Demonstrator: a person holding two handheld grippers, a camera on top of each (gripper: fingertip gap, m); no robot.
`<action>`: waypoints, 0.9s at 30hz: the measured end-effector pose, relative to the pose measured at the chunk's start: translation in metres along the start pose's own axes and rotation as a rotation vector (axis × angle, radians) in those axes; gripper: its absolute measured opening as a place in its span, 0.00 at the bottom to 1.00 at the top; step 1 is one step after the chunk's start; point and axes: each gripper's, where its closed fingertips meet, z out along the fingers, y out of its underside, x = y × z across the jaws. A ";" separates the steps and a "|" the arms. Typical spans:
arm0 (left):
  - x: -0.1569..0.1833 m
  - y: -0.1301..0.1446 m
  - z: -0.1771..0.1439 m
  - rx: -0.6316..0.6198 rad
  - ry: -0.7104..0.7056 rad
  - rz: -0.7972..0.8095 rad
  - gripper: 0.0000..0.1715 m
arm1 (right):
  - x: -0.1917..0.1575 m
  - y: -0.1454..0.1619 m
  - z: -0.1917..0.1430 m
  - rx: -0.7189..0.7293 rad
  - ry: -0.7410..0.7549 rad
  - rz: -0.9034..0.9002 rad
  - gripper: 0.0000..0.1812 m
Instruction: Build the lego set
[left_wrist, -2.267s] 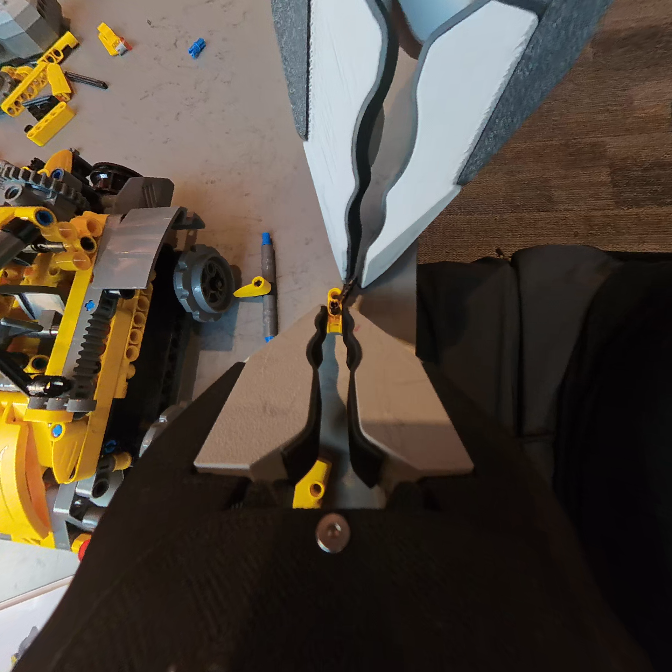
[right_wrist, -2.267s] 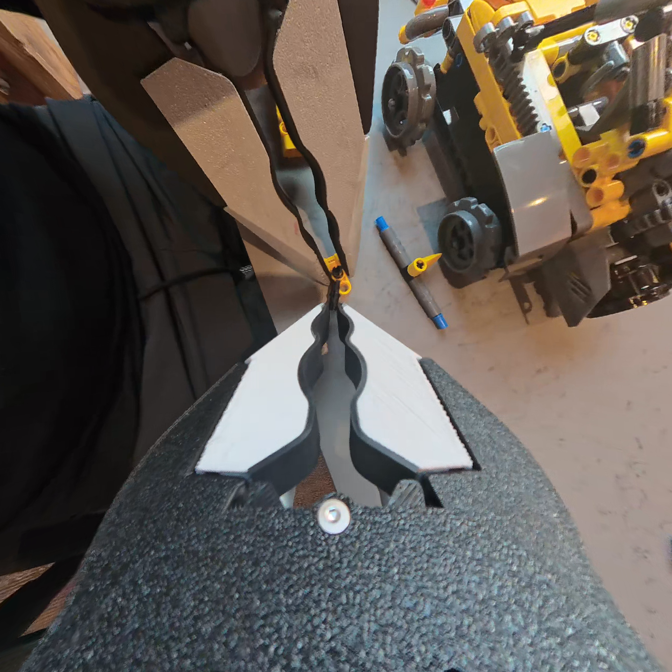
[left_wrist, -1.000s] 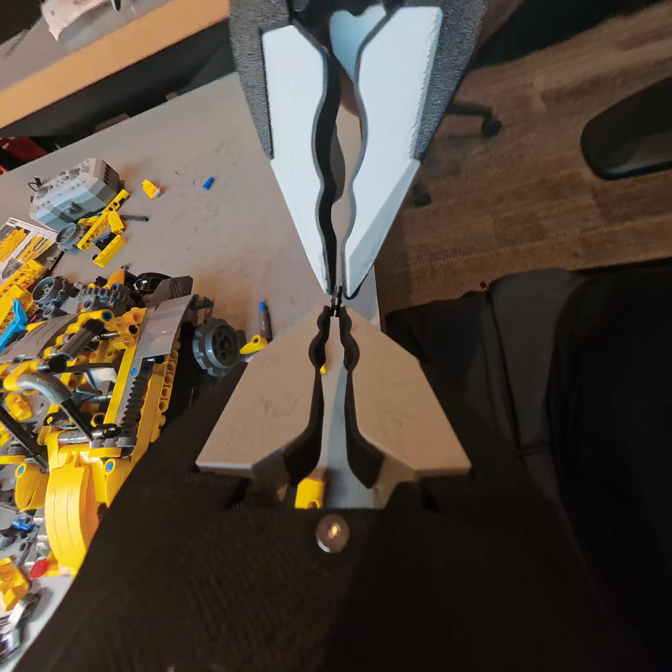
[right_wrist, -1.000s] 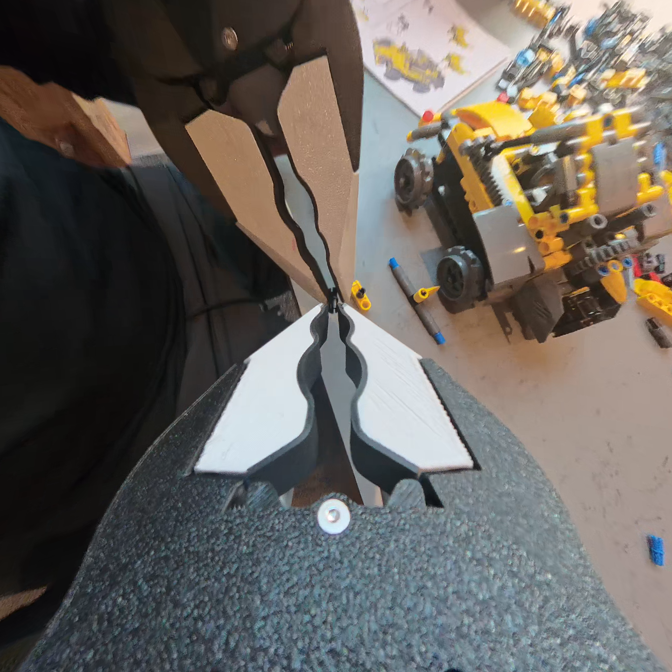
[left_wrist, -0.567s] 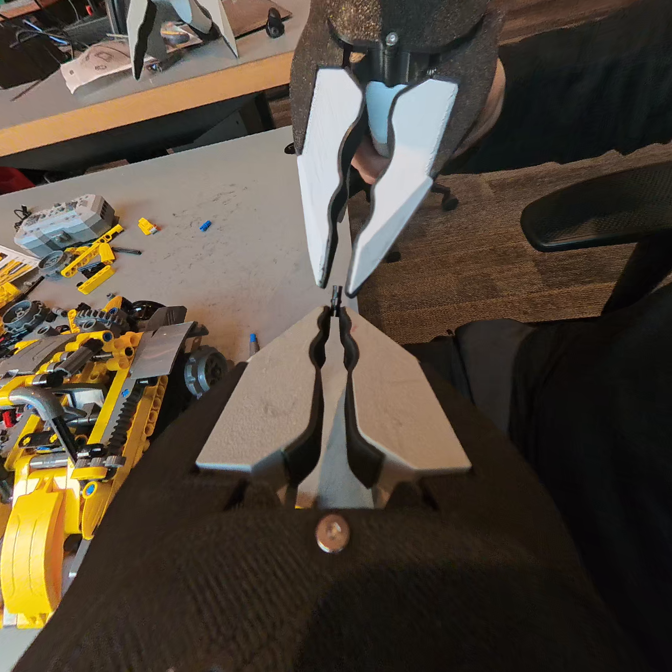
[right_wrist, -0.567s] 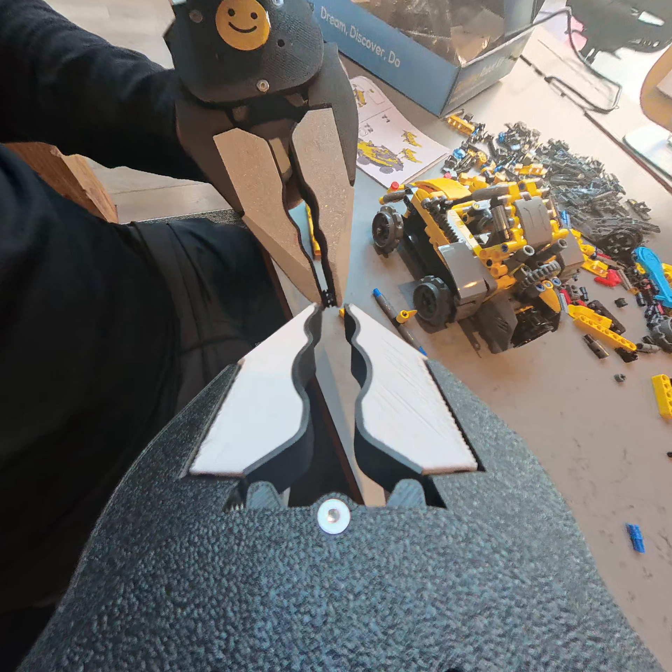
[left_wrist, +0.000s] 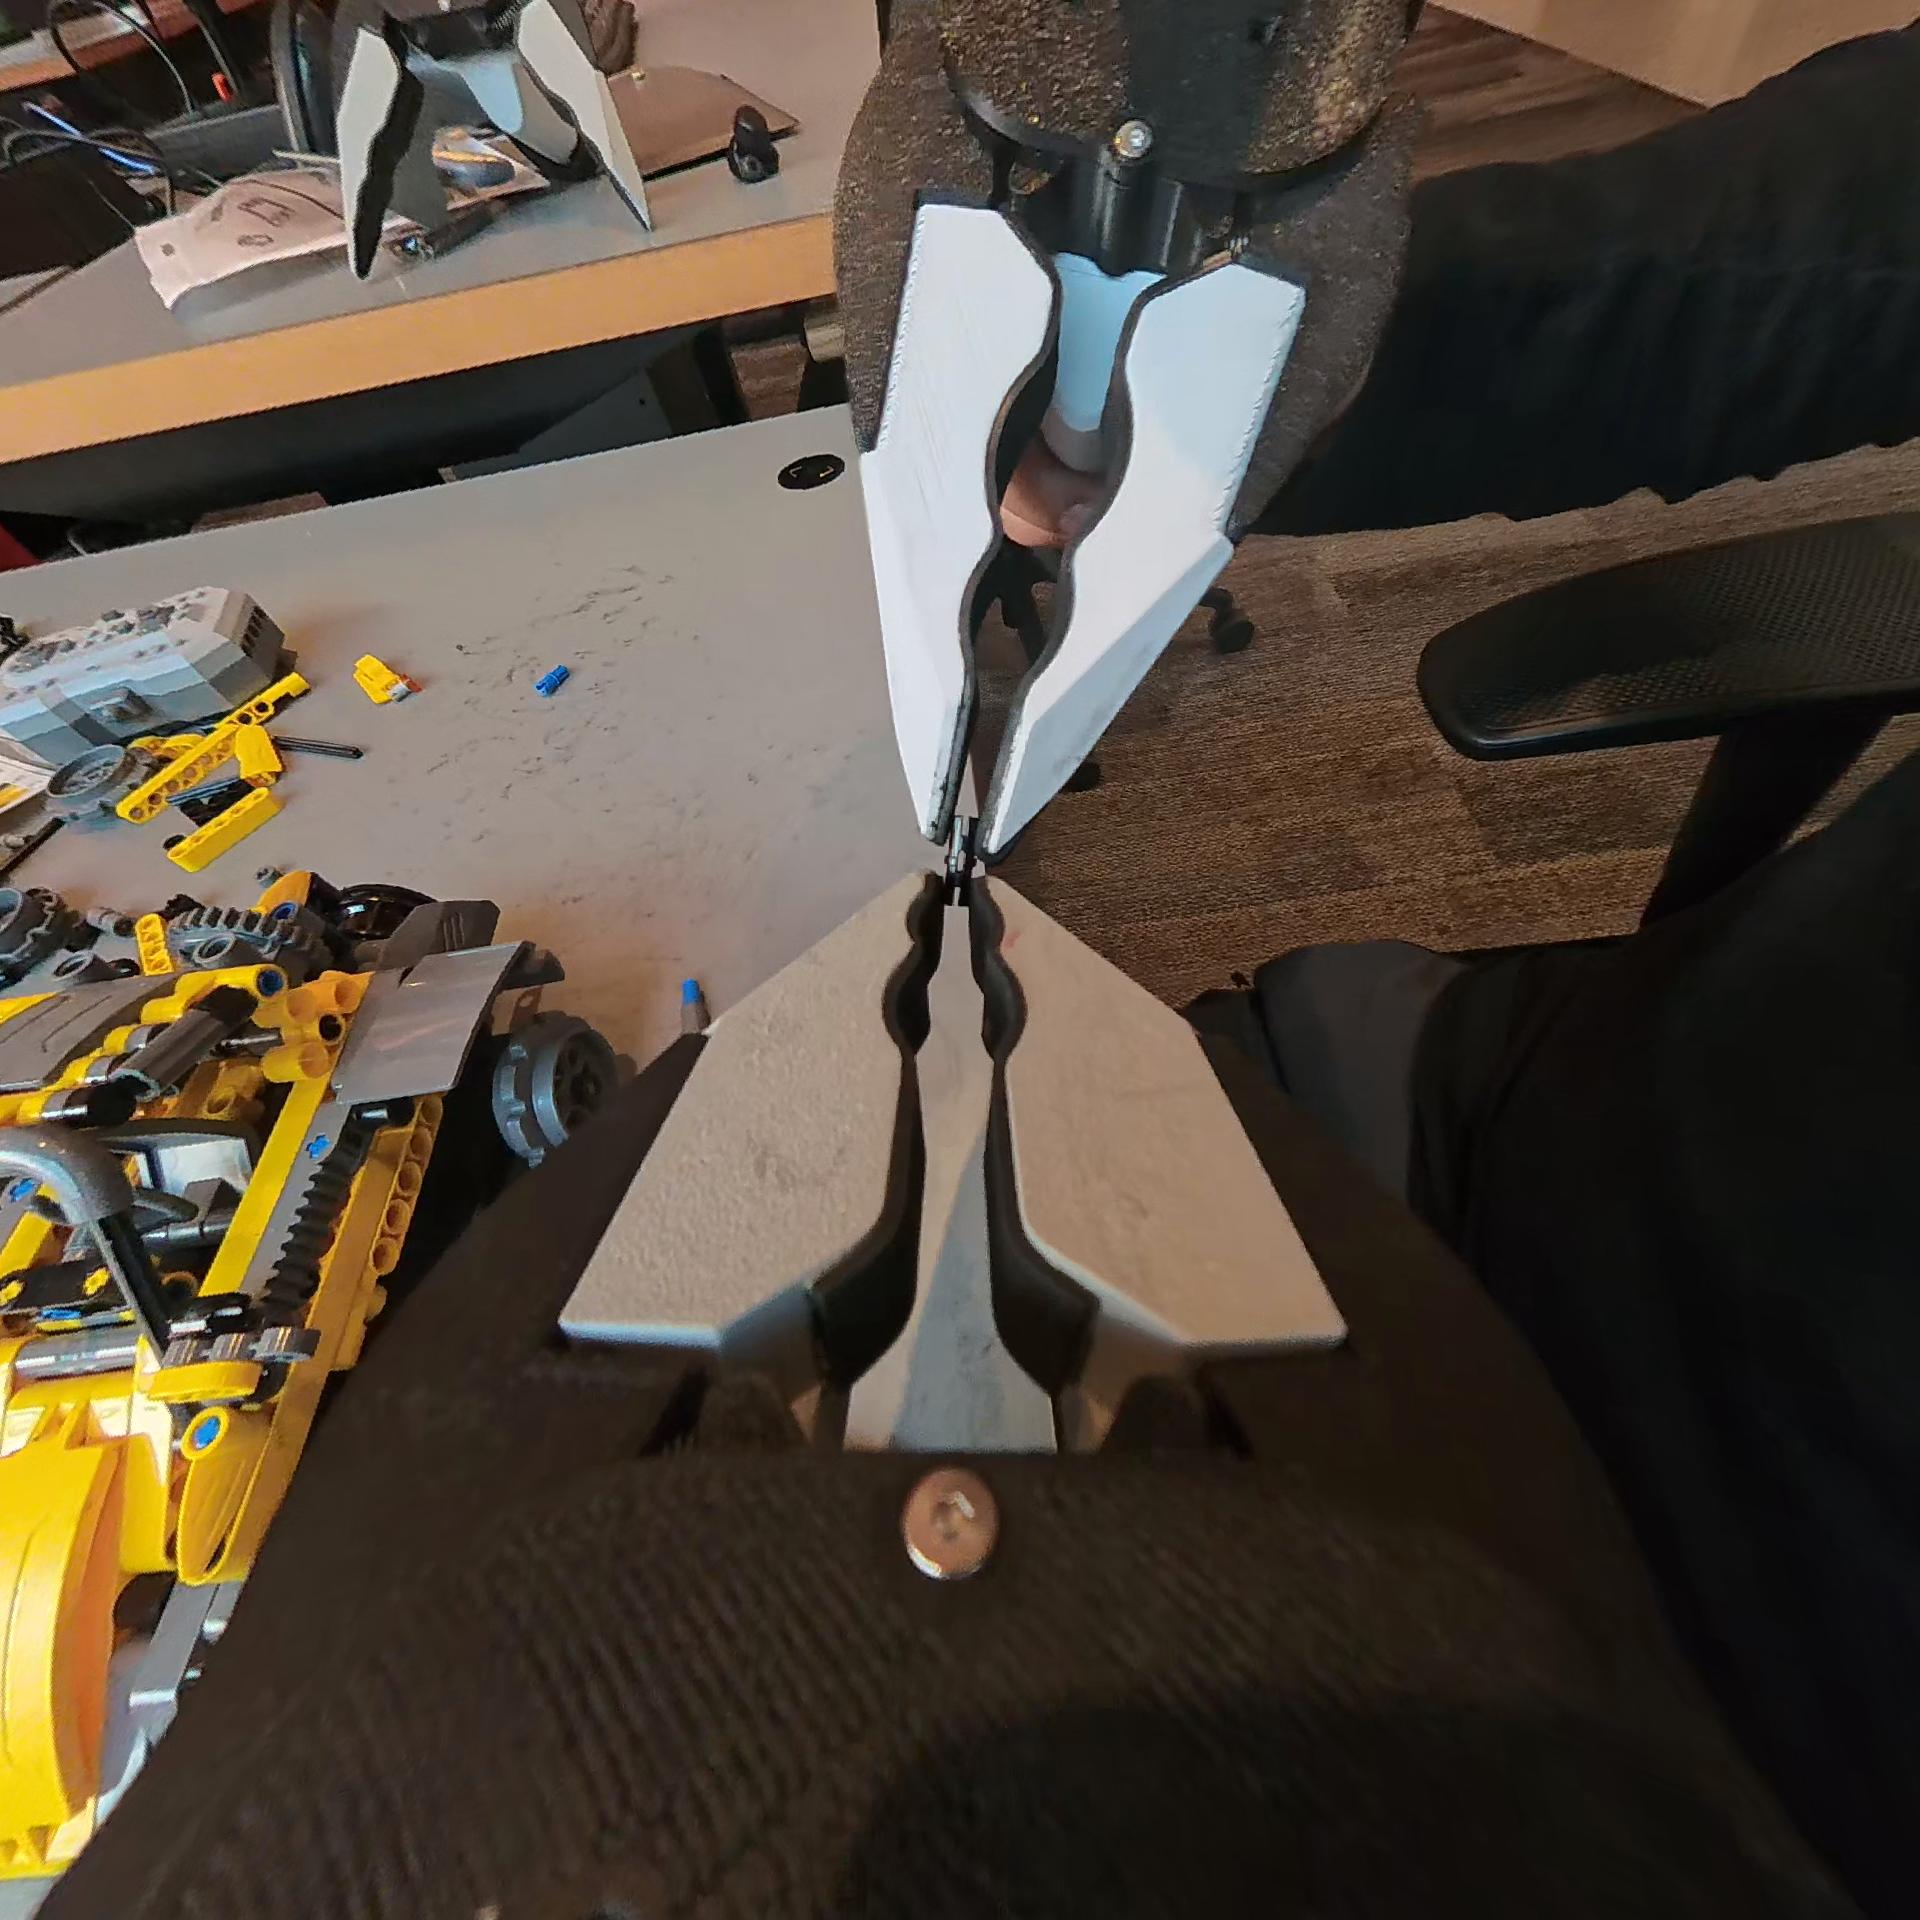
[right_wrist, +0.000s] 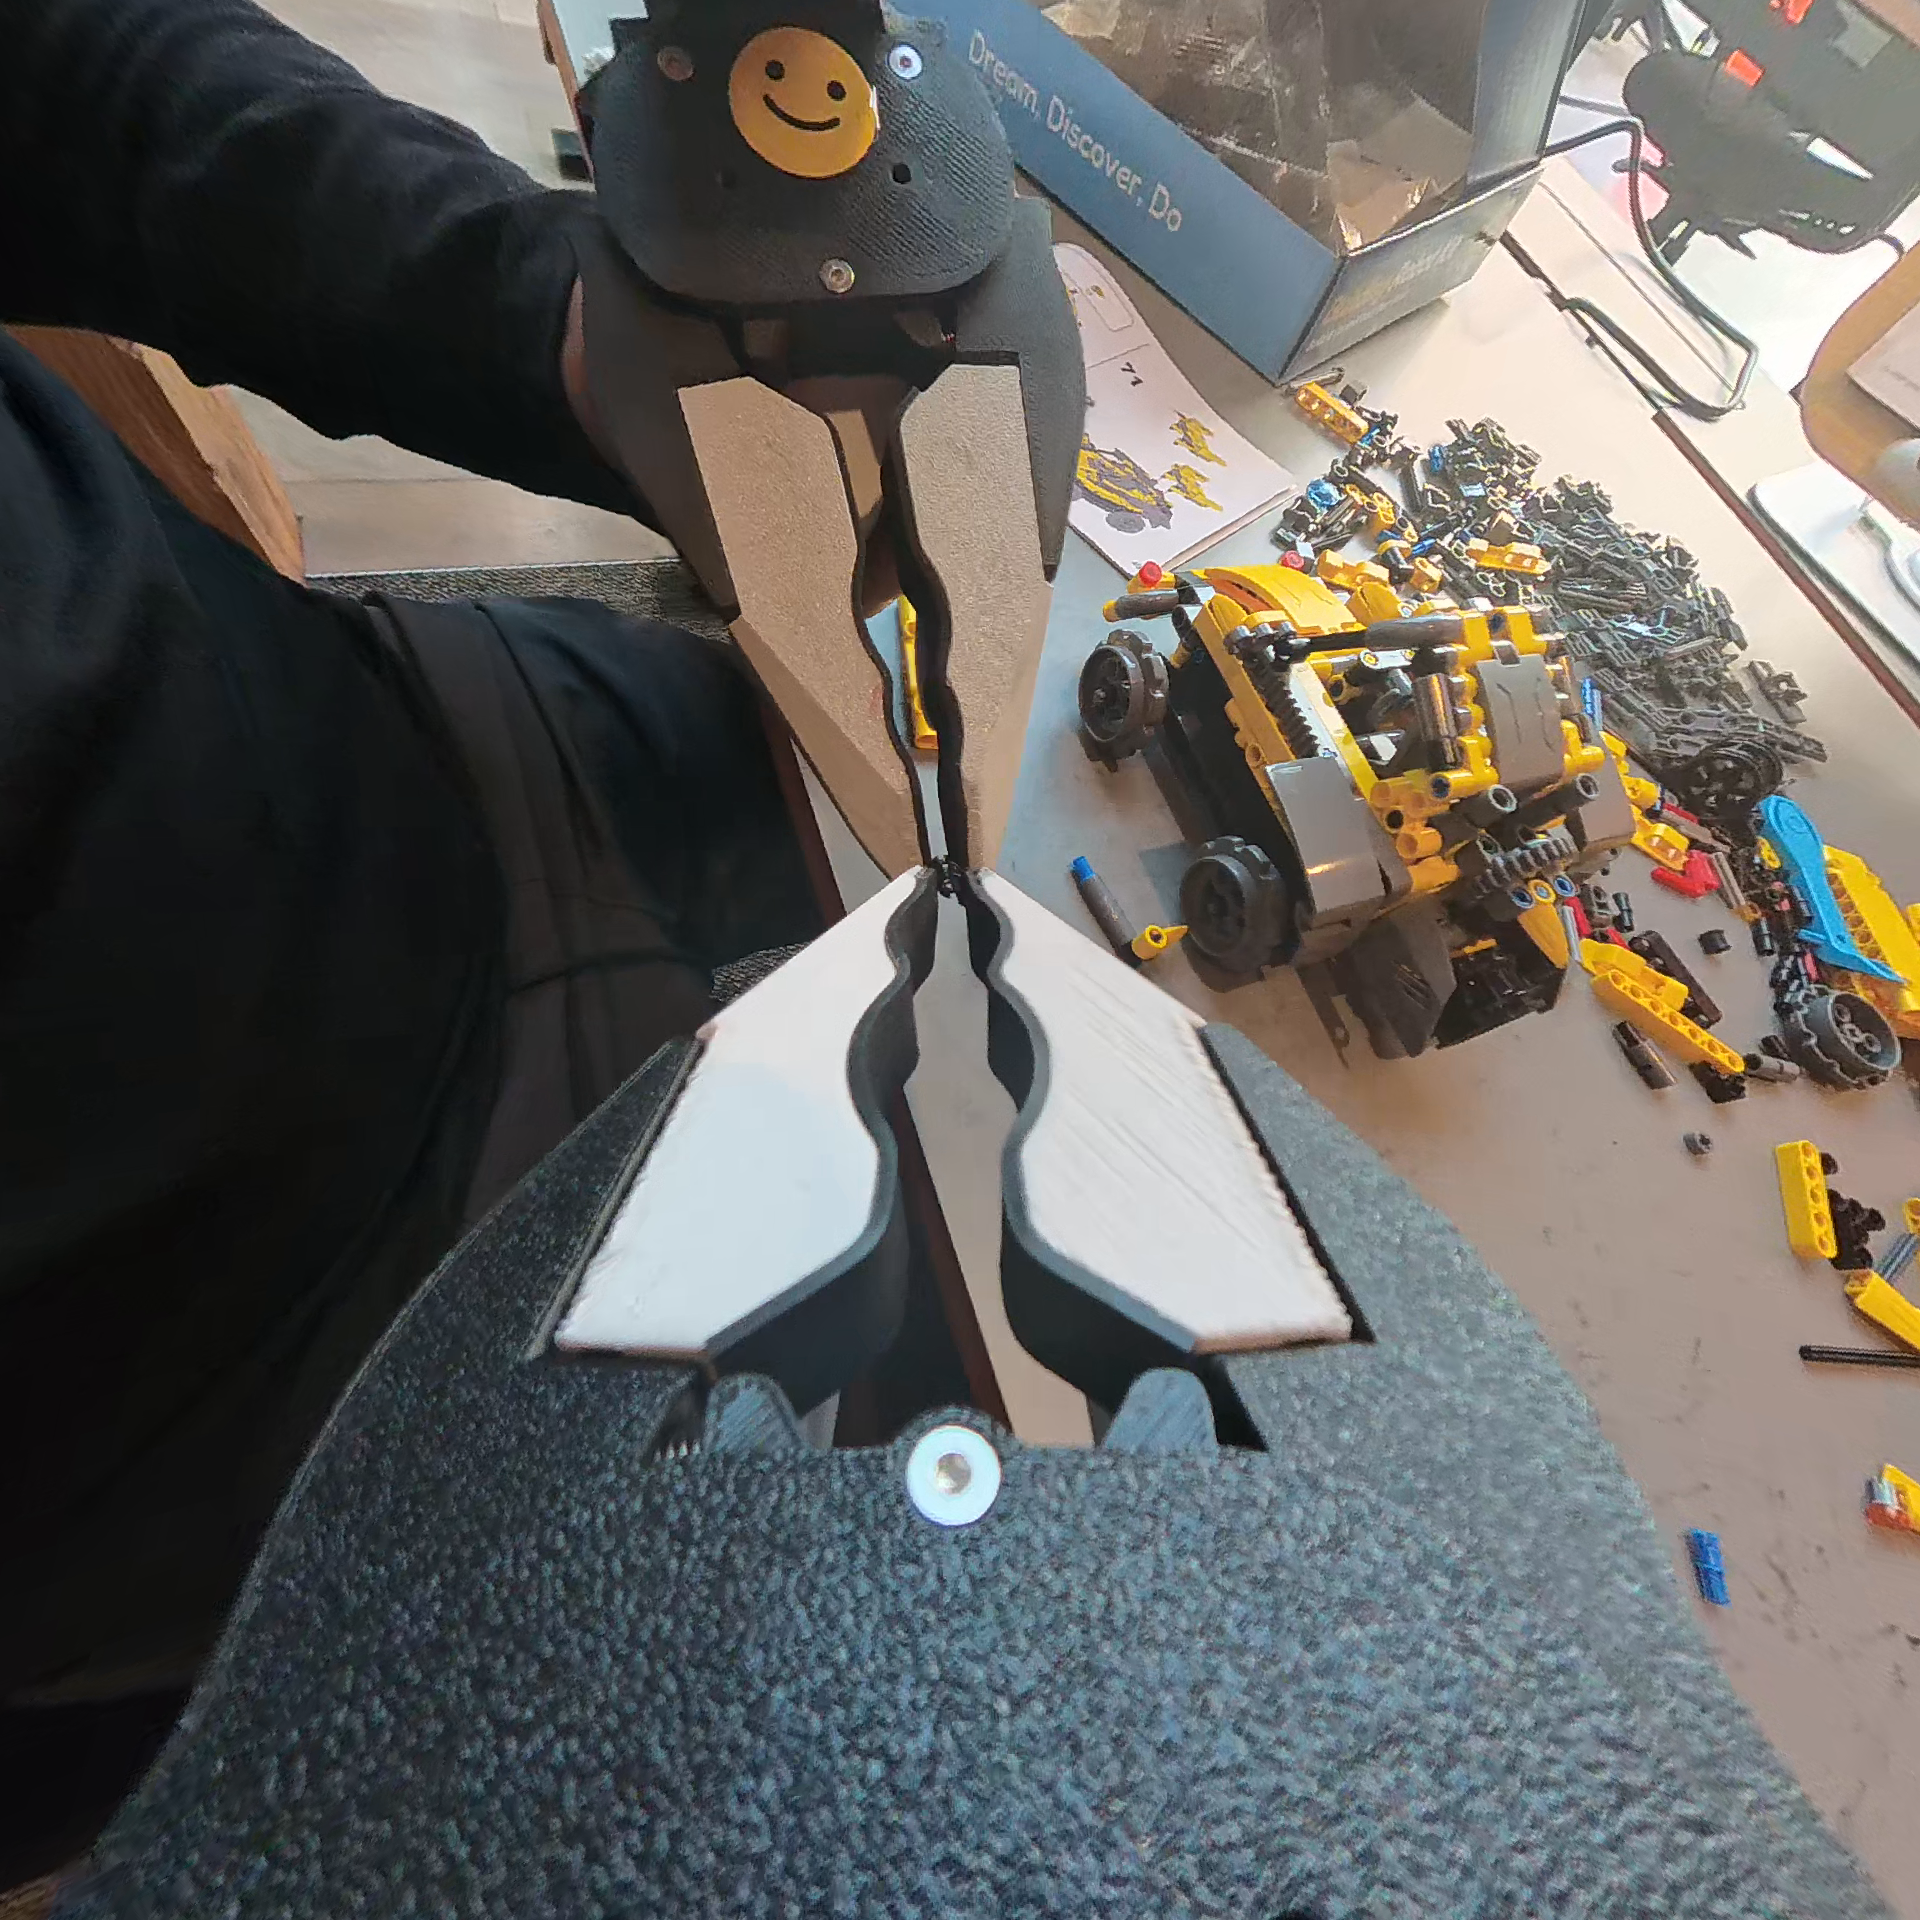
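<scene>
My left gripper (left_wrist: 954, 883) has grey fingers and a black body. My right gripper (right_wrist: 948, 881) has white fingers. They meet tip to tip in the air over the table's near edge. A tiny black pin (left_wrist: 961, 847) spans the two pairs of tips, and each gripper is shut on one end of it. The pin also shows in the right wrist view (right_wrist: 945, 868). The right gripper (left_wrist: 966, 831) points down at mine in the left wrist view. The left gripper (right_wrist: 943, 857) carries a yellow smiley disc.
A yellow model vehicle (right_wrist: 1403, 748) stands on the grey table (left_wrist: 675, 623), with a grey axle (right_wrist: 1101, 904) and a small yellow connector (right_wrist: 1158, 940) beside its wheel. Loose parts (right_wrist: 1610, 582), a booklet (right_wrist: 1164, 468) and a blue box (right_wrist: 1247, 208) lie behind. A chair armrest (left_wrist: 1662, 644) is at the right. My left and right fingertips are right by each other.
Both grippers have risen from the table together. The yellow piece once at the left gripper's tips now lies on the table. The right gripper opened briefly and has shut again on the pin.
</scene>
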 end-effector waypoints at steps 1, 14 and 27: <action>0.000 0.000 0.000 -0.001 0.002 -0.002 0.01 | 0.000 0.000 0.000 -0.001 0.003 -0.007 0.03; -0.023 0.029 0.000 -0.117 -0.033 -0.141 0.12 | 0.015 0.022 0.012 -0.086 0.009 0.129 0.02; -0.034 0.076 0.007 -0.391 -0.106 -0.123 0.07 | 0.022 0.048 0.044 -0.316 -0.121 0.101 0.02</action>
